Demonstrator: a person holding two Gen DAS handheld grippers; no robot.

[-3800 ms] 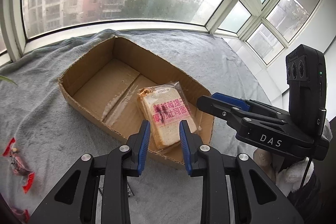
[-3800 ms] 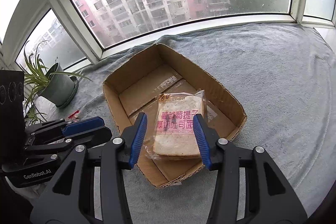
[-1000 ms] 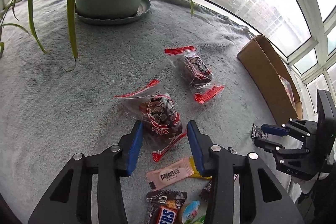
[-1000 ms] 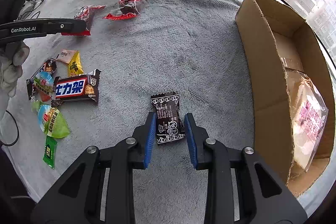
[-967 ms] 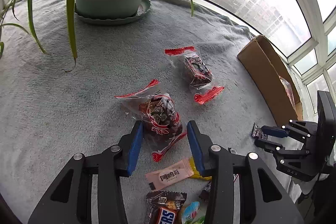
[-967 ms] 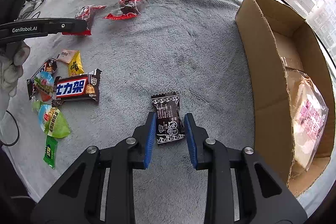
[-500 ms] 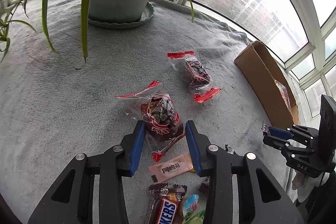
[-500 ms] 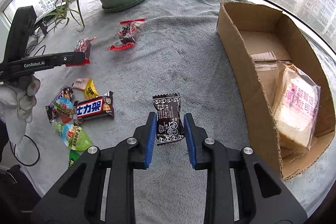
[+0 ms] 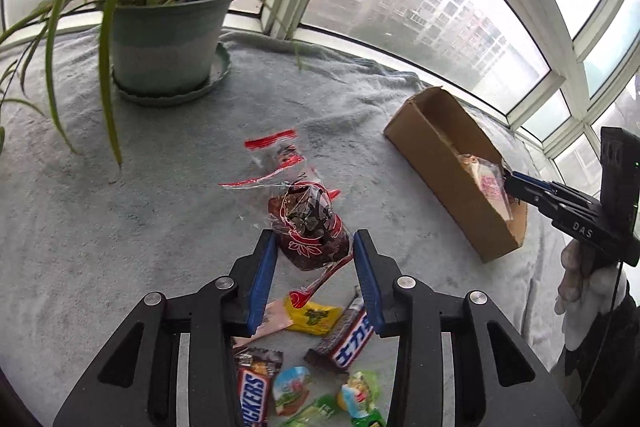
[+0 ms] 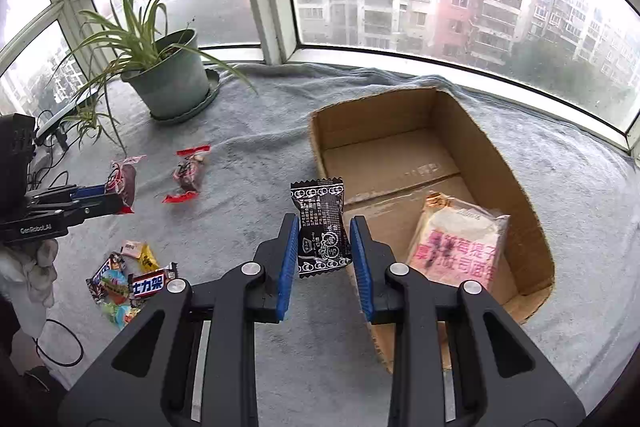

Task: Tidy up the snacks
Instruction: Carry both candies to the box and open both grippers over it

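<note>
Right now both tools are lifted off the grey blanket (image 10: 248,147), each clamped on a snack. Left gripper (image 9: 314,267) pinches a clear red-printed packet (image 9: 310,231) of dark snack, held above the loose candy pile (image 9: 320,367). Right gripper (image 10: 324,251) squeezes a black candy wrapper (image 10: 322,227) upright, narrow jaws, just at the near-left wall of the cardboard box (image 10: 496,155). Bagged bread (image 10: 460,247) lies inside the box. Second red packet (image 10: 190,173) sits on the blanket, potted plant (image 10: 168,83) behind
</note>
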